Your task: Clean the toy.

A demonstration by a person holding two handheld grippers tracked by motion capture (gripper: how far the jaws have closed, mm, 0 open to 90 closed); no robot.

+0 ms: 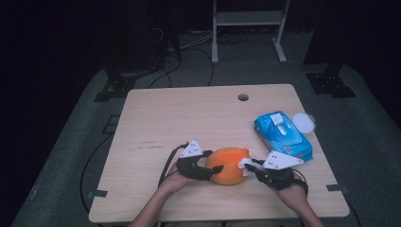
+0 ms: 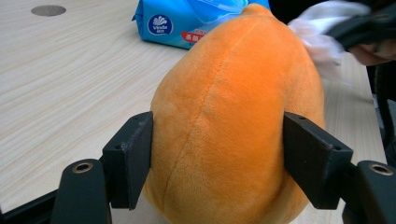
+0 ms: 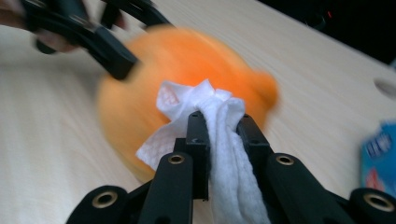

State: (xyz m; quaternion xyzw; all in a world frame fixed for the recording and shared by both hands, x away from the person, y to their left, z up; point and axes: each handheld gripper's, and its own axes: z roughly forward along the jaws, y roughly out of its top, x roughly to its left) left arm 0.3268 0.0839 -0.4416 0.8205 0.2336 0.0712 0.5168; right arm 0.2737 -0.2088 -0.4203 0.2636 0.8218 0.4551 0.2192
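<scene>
Our left gripper (image 2: 217, 154) has its jaws on either side of the orange plush toy (image 2: 238, 121), pads against the fabric, holding it on the table (image 1: 189, 113). Our right gripper (image 3: 223, 126) is clamped on a white wipe (image 3: 224, 135), pressed to the toy's far side. A blue wipes pack (image 1: 283, 135) lies just beyond the right gripper.

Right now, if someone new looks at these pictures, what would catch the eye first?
The bright orange plush stands out first, near the front edge of the wooden table, with the left tongs clamped on its sides. Next comes the white wipe pinched in the right tongs and held against the plush. Behind it to the right lies a blue wipe pack.
</scene>
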